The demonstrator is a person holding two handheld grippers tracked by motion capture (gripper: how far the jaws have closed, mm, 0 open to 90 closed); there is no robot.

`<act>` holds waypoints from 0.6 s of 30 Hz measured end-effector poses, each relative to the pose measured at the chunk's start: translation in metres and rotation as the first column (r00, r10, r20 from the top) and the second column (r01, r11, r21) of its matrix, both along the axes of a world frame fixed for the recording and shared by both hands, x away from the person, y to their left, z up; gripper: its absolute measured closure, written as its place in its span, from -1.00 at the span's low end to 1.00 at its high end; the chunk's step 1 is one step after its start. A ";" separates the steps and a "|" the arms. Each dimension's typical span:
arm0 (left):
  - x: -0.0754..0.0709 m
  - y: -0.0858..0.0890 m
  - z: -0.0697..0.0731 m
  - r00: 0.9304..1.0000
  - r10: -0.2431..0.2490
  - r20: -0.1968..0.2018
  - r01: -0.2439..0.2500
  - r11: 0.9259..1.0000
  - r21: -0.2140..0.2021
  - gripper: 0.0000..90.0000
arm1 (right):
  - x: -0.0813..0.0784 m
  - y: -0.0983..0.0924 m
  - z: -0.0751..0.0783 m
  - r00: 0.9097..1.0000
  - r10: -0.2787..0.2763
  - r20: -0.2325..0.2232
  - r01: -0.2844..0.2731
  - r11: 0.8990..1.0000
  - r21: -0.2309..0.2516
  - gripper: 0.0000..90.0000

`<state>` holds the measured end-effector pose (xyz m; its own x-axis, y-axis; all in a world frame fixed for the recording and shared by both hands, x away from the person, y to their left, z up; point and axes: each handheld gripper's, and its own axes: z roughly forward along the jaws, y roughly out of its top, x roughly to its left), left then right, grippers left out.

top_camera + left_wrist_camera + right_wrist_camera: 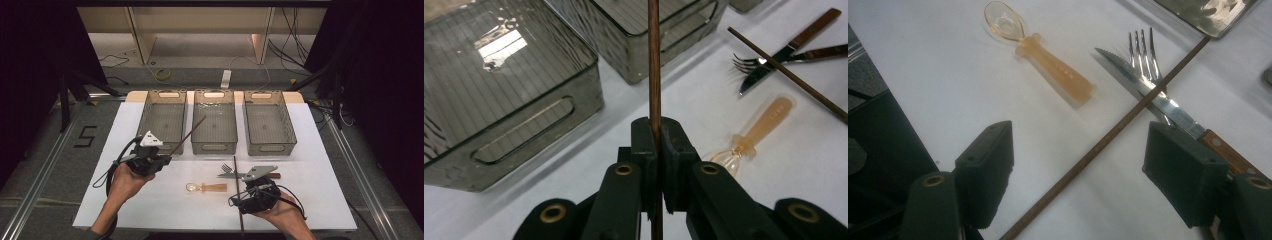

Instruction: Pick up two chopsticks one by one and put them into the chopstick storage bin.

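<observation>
My left gripper is shut on a brown chopstick, which slants up over the front of the middle bin. A second chopstick lies flat on the white table. My right gripper hangs over it, open, one jaw on each side and neither pad touching. Its far end crosses a fork and a wooden-handled knife. An amber plastic spoon lies to their left.
Three clear grey bins stand in a row at the back: left, middle and right. The white board ends close behind my hands. Floor, cables and metal rails surround the table.
</observation>
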<state>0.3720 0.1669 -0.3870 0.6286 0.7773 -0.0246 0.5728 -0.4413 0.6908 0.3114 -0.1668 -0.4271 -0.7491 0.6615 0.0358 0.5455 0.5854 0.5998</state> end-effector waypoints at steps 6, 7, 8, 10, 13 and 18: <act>0.014 0.009 0.007 0.999 0.054 0.004 -0.054 0.998 -0.030 0.90 | -0.003 -0.005 -0.002 1.000 -0.008 -0.014 0.008 1.000 0.015 -0.37; 0.017 0.010 0.007 0.998 0.068 0.007 -0.068 0.997 -0.034 0.90 | -0.004 -0.005 -0.003 1.000 -0.011 -0.013 0.012 1.000 0.014 -0.37; 0.022 0.012 0.008 0.997 0.083 0.004 -0.083 0.996 -0.035 0.90 | -0.004 -0.005 -0.004 1.000 -0.018 -0.013 0.018 1.000 0.017 -0.37; 0.029 0.014 0.009 0.995 0.102 0.004 -0.102 0.994 -0.031 0.90 | -0.006 -0.006 -0.005 1.000 -0.017 -0.019 0.017 1.000 0.009 -0.38; 0.042 0.018 0.010 0.990 0.138 0.004 -0.138 0.990 -0.032 0.90 | -0.007 -0.006 -0.007 1.000 -0.018 -0.022 0.018 1.000 0.006 -0.40; 0.061 0.022 0.012 0.985 0.170 -0.005 -0.170 0.985 -0.039 0.90 | -0.009 -0.005 -0.008 0.999 -0.009 -0.037 0.010 1.000 0.013 -0.40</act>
<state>0.4329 0.1893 -0.3752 0.4876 0.8711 -0.0579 0.6378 -0.3101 0.7050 0.3025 -0.1721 -0.4351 -0.7409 0.6678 0.0719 0.5728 0.5723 0.5869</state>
